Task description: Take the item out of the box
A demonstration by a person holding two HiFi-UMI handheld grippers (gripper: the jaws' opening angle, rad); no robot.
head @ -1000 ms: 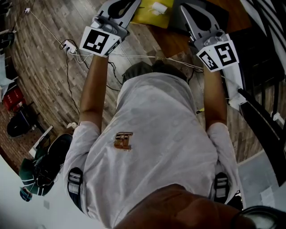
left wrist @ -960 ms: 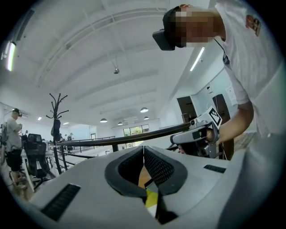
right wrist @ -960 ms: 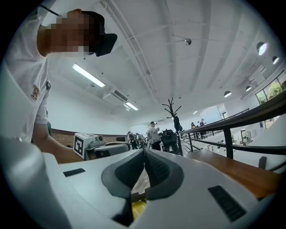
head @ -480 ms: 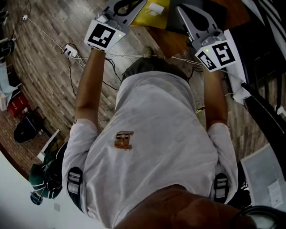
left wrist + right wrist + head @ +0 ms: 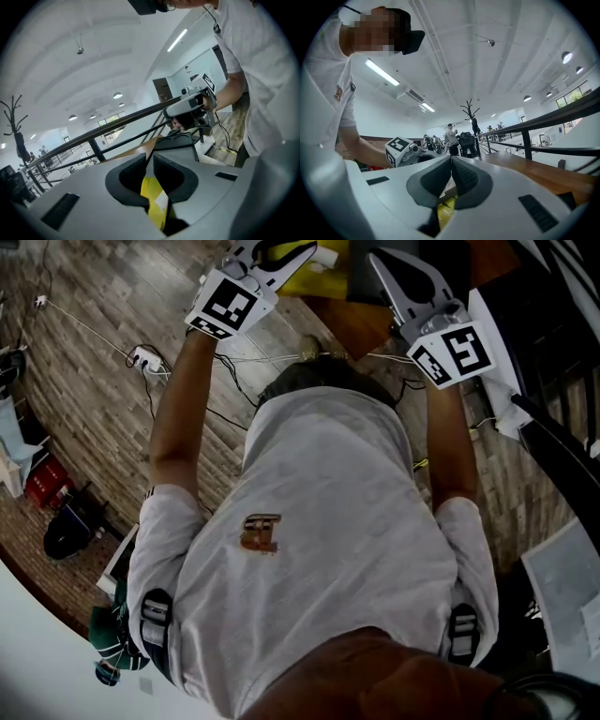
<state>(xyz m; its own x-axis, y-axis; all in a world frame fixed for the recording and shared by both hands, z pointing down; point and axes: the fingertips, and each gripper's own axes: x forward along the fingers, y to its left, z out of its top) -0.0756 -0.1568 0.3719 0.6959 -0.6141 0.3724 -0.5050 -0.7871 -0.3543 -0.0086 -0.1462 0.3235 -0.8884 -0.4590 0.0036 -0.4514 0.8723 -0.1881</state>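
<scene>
A yellow item (image 5: 314, 276) with a white label lies on the wooden table (image 5: 349, 326) at the top of the head view, beside a dark box-like thing (image 5: 373, 277). My left gripper (image 5: 305, 251) reaches over the yellow item, jaws shut with nothing between them. In the left gripper view the closed tips (image 5: 152, 157) hang above the yellow item (image 5: 151, 202), which shows through the gap below them. My right gripper (image 5: 375, 259) is held out level over the dark thing, also shut and empty. Its own view shows a sliver of yellow (image 5: 445, 209) below the jaws.
A black railing (image 5: 553, 451) runs along the right. Cables and a white power strip (image 5: 142, 357) lie on the wooden floor at left, with a red crate (image 5: 42, 482) and a dark bag (image 5: 67, 535) further left. White sheets (image 5: 567, 587) lie at lower right.
My left gripper has moved away from me and down toward the yellow item, rolling as it went. The right gripper has barely shifted.
</scene>
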